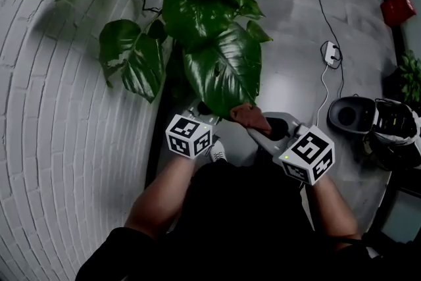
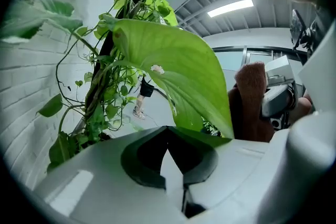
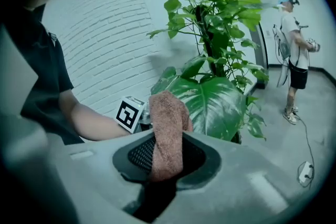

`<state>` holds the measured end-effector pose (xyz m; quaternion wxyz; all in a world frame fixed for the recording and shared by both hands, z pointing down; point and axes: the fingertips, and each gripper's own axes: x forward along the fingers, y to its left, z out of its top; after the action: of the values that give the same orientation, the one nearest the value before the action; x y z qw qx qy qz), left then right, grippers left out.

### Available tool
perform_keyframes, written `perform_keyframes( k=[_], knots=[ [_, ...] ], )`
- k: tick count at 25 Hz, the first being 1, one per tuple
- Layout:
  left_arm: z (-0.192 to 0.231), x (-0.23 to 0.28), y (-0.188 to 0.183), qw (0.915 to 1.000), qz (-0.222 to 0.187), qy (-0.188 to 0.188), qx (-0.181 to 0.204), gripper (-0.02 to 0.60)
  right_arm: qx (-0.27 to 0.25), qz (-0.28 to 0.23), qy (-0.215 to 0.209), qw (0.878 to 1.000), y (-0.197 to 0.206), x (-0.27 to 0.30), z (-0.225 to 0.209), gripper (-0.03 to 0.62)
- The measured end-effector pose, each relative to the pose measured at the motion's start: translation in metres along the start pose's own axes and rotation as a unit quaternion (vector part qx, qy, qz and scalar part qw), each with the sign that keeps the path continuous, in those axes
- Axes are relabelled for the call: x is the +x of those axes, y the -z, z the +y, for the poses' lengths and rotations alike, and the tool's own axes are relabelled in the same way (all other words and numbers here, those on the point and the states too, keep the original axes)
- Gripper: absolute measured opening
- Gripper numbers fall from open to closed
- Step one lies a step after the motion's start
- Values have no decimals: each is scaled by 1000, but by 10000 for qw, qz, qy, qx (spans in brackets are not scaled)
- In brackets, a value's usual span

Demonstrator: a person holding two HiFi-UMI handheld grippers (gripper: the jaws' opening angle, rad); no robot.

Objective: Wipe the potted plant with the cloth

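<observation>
Obs: the potted plant (image 1: 197, 10) stands close against the white brick wall (image 1: 59, 108), directly in front of us. Its large leaf (image 1: 223, 72) hangs lowest, with the tip pointing down towards both grippers.

Left gripper (image 2: 173, 162): jaws drawn almost together. The leaf's lower edge runs into them. We read this as a light pinch on the tip, though the jaw rim hides part of the contact.

Right gripper (image 3: 167, 160): jaws closed on the brown terry cloth (image 3: 168, 128), which stands out of them as a folded wad. In the head view the wad sits at the leaf's tip end; we cannot tell whether it touches or is just beside.

Step in hand (our judgement): wiping this leaf.

Method notes:
- Use the left gripper only to steady the blade. Pull no harder than it takes to flatten it, since the stalk looks thin.
- Lay the wad's broad side flat on the glossy upper face.
- Stroke along the midrib, from stalk to tip.
- Press gently, so that only cloth, not the jaw plastic, meets the leaf.
</observation>
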<state>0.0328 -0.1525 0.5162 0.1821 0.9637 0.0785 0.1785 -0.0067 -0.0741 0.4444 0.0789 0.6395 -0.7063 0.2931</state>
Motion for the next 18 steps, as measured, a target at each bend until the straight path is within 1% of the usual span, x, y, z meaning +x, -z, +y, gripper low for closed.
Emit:
perform_keyframes(
  k=[5,9,11,13,15,18],
  knots=[
    [15,1,0,9995,-114,-281,-109,9,261,-501,-192,9982,-48,-17,-16,66],
    [24,2,-1,9986,-161,-486,-128,9,230,-748,-97,9969,-88,-13,-39,66],
    [29,7,-2,9984,-177,-522,-92,9,222,-792,-70,9966,-103,-2,-50,66],
    [33,13,-6,9983,-223,-544,-49,9,255,-770,-150,9966,-115,13,-57,66],
    [37,18,-11,9980,-271,-566,-8,9,220,-714,-229,9969,-122,29,-61,66],
    [39,27,-22,9981,-349,-503,60,9,113,-633,-211,9977,-129,51,-72,66]
  ],
)
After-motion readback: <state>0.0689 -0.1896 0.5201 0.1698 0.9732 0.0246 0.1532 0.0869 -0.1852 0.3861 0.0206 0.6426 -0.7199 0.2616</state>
